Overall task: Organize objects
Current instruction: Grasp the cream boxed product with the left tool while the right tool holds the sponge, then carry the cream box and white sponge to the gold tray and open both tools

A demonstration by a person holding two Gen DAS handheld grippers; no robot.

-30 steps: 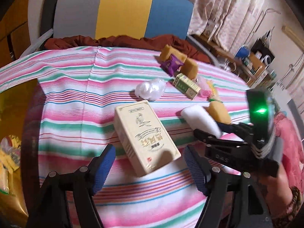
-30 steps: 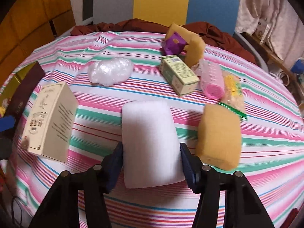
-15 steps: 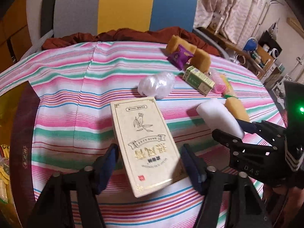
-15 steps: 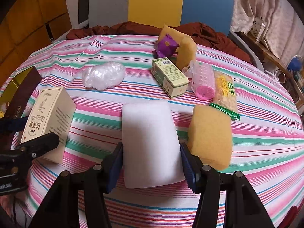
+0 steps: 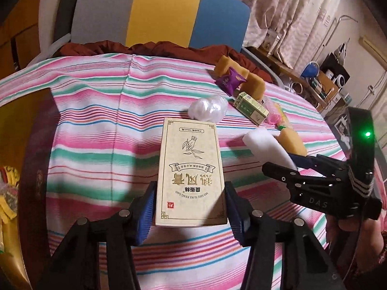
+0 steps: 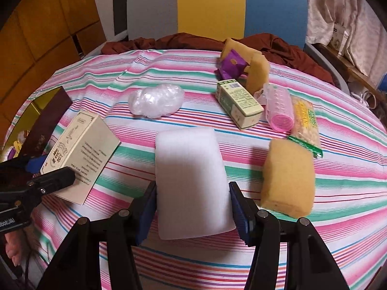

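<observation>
A cream box with gold print [image 5: 191, 164] lies on the striped tablecloth [image 5: 101, 130]. My left gripper [image 5: 191, 207] has its jaws closing on the box's near end, and the blue pads [image 5: 148, 207] touch both long sides. In the right wrist view the same box [image 6: 82, 149] sits at the left with the left gripper [image 6: 46, 169] around it. My right gripper [image 6: 192, 207] is shut on a white foam block [image 6: 191, 169] that rests on the cloth. From the left wrist view, that foam block [image 5: 263, 145] and the right gripper [image 5: 285, 163] are at the right.
A yellow sponge [image 6: 287, 178] lies right of the foam. Behind are a green box [image 6: 238, 104], a pink roller pack [image 6: 279, 108], a snack packet [image 6: 306, 123], a clear plastic bundle [image 6: 156, 101], a purple packet [image 6: 232, 64] and another sponge [image 6: 258, 72]. A chair [image 6: 210, 7] stands beyond.
The left gripper moved forward over the cream box and narrowed onto it; the box now lies straight between the pads. The right gripper kept still on the foam block.
</observation>
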